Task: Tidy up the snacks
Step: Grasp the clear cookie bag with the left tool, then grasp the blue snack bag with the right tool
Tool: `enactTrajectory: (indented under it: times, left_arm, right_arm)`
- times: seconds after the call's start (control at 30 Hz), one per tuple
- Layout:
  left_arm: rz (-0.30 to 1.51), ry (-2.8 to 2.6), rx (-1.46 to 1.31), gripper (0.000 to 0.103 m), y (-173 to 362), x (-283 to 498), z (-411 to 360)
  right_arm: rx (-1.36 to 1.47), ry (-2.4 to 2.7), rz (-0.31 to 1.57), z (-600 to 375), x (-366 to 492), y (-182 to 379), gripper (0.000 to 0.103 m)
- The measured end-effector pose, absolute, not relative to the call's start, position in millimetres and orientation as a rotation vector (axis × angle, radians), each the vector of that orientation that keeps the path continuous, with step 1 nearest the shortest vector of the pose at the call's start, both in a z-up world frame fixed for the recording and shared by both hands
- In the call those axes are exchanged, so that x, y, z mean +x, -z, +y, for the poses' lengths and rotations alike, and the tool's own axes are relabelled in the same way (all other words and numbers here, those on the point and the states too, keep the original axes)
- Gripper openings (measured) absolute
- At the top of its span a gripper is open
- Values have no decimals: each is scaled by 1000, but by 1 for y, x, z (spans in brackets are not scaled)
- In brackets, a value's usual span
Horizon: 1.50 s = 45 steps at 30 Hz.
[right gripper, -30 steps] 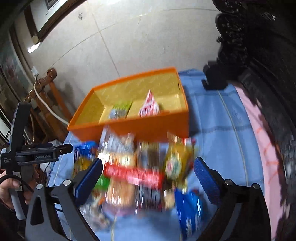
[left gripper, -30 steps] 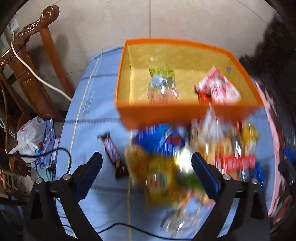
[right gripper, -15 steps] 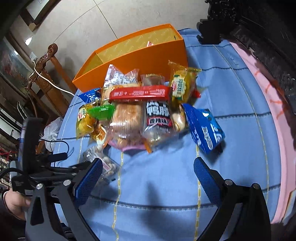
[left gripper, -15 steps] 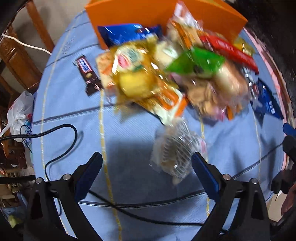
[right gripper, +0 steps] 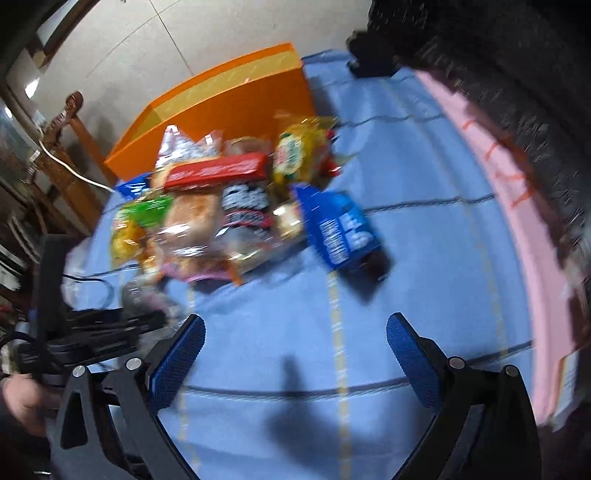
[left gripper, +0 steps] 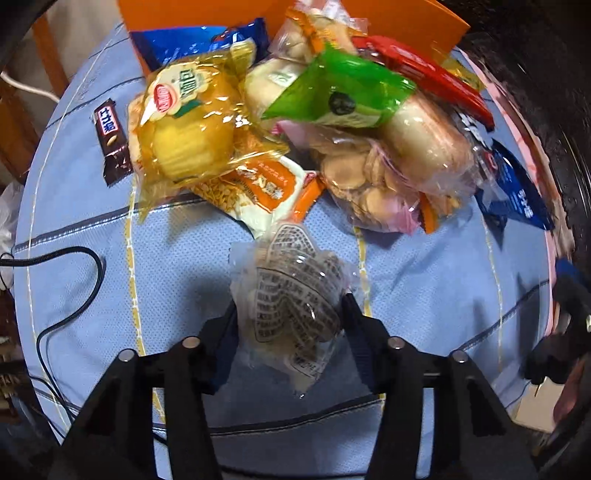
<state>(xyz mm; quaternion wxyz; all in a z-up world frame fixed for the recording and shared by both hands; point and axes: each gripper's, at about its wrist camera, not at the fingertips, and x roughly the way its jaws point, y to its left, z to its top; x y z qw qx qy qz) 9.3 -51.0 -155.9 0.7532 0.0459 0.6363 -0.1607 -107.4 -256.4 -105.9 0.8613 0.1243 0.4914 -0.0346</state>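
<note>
A pile of wrapped snacks lies on the blue cloth (left gripper: 424,295) in front of the orange box (left gripper: 406,18): a yellow cake packet (left gripper: 184,125), a green packet (left gripper: 343,92), a red bar (left gripper: 424,74) and a blue packet (left gripper: 517,192). Nearer to me, a clear printed packet (left gripper: 291,291) sits between the jaws of my left gripper (left gripper: 290,317). The jaws are closing and their pads touch both sides of it. My right gripper (right gripper: 295,354) stands open over bare cloth, short of the blue packet (right gripper: 340,229), with nothing between its fingers.
A brown chocolate bar (left gripper: 110,140) lies apart at the pile's left. A black cable (left gripper: 74,280) loops over the cloth on the left. A wooden chair (right gripper: 62,147) stands beyond the table, and dark carved furniture (right gripper: 517,74) borders a pink edge (right gripper: 517,206) on the right.
Both grippers came down toward the table and closer to the pile. My left jaws, wide apart before, have drawn in around the clear packet. The right jaws stay wide.
</note>
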Motion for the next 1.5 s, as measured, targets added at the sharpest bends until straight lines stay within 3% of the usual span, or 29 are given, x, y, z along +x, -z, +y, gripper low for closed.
enactTrajectory:
  times: [0.27,0.33,0.47,0.53,0.63,0.67,0.7,0.87,1.03,1.07,1.2,1.23,1.3,1.5]
  left_arm:
    - [1412,356,47,52,161,4,-31]
    - [1412,357,47,53,160,1,-28]
    - [1415,359,59,56,163,-7,-26]
    - [1413,359,78,57,164,-5,-27]
    - [1429,362,65,54,161,-6,-23]
    - [1433,366,48,52,158,-4,-20]
    - [1426,367,33,51,153,-4,-16]
    - [1341,365,-5,50,126,-7,6]
    - [1337,380,-7,49,123,-6,13]
    - [1345,380,-7,49,125,-5,9]
    - [1369,376,15,49,134,-6,2]
    - [1374,374,19,49,135,-6,3]
    - [1378,371,17,49,138,-6,6]
    - [1366,371,17,49,138,-1,4]
  right_arm:
    - [160,126,1026,-276,-75,108,99]
    - [131,131,1077,-277,-60,121,93]
    - [170,101,1154,-278,-35,145,71]
    - [152,118,1196,-280,-24,158,40]
    - [196,93,1182,-289,-22,150,28]
    - [196,79,1165,-290,-25,142,18]
    - [184,68,1142,-291,-29,131,0]
    - [190,4,1091,-296,-44,100,0]
    - [166,-26,1124,-284,-41,105,2]
    - [145,-14,1132,-284,-39,109,9]
    - [96,41,1124,-279,-27,125,65]
    - [79,71,1113,-281,-23,127,72]
    - [81,80,1097,-285,-18,129,77]
    - [114,80,1072,-309,-23,107,77]
